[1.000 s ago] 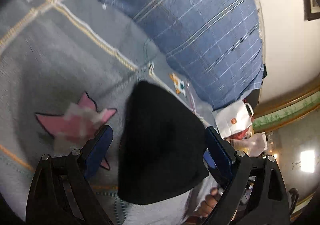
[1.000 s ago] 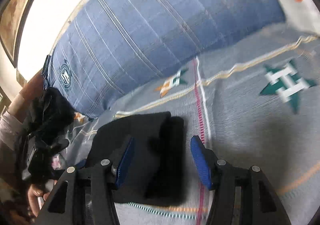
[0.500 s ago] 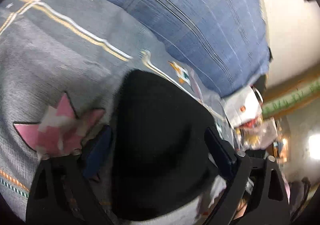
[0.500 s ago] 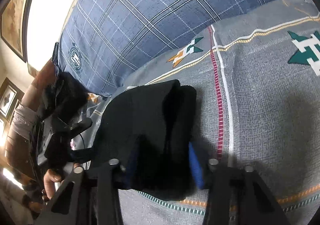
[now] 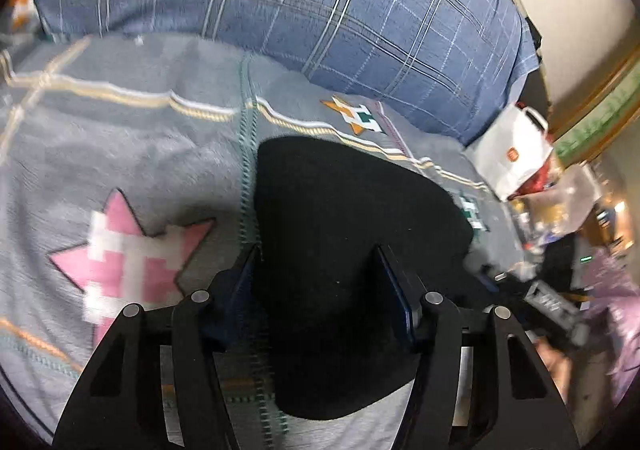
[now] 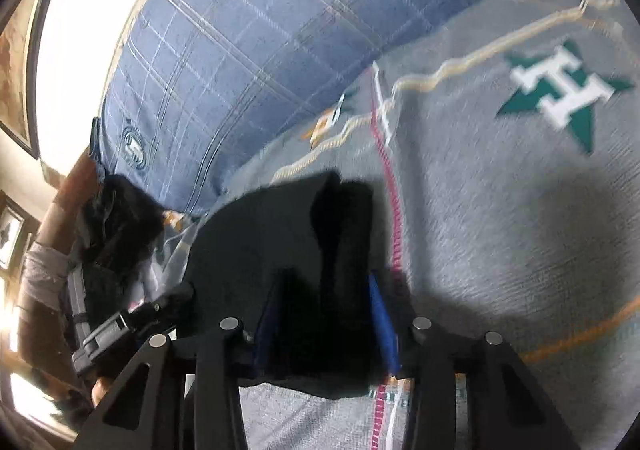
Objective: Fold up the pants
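The black pants (image 5: 340,217) lie folded into a thick bundle on a grey patterned bedspread (image 5: 120,153). My left gripper (image 5: 316,270) straddles one end of the bundle, its jaws narrowed onto the cloth. In the right wrist view the same pants (image 6: 280,234) show a folded ridge on the right side. My right gripper (image 6: 324,302) has its blue pads (image 6: 380,314) pressed against that ridge on both sides. The other gripper and the hand holding it show at the left (image 6: 120,330).
A large blue plaid pillow (image 5: 320,9) lies along the far edge of the bed, also in the right wrist view (image 6: 260,49). A white bag (image 5: 512,153) and clutter stand past the bed's right side. A framed picture hangs on the wall (image 6: 16,81).
Both grippers have moved onto the pants bundle and narrowed their jaws around it. One second ago both stood wide open beside the cloth.
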Demonstrator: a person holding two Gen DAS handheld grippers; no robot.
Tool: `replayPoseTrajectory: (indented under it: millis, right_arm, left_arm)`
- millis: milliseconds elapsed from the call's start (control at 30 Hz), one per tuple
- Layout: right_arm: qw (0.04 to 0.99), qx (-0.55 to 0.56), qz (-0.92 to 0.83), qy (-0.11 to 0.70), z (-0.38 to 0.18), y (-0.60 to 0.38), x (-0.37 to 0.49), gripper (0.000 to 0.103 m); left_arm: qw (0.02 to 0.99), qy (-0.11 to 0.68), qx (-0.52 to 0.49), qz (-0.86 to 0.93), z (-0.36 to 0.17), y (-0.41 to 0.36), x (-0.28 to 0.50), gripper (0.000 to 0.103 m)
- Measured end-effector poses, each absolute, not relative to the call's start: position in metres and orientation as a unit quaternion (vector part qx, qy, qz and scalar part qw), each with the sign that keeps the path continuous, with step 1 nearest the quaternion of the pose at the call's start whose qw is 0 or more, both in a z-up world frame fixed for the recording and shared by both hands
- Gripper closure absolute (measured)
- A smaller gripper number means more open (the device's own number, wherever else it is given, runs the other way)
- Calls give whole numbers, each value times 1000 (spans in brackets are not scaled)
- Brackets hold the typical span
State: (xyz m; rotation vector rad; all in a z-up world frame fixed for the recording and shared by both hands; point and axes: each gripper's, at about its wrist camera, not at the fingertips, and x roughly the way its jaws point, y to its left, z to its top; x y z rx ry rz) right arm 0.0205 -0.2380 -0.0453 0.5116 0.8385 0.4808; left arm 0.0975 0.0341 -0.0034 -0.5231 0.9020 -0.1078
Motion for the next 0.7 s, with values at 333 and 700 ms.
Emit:
replayPoseTrajectory:
  millis: [333,700]
  right_arm:
    - [954,-10,117,275,11,-185,-100,57]
    - [952,-50,99,284,-1,-169,-98,56]
  left_arm:
    - [916,392,-38,82,3,-15,21,14]
    - [906,410,-41,96,-5,-26,11,1]
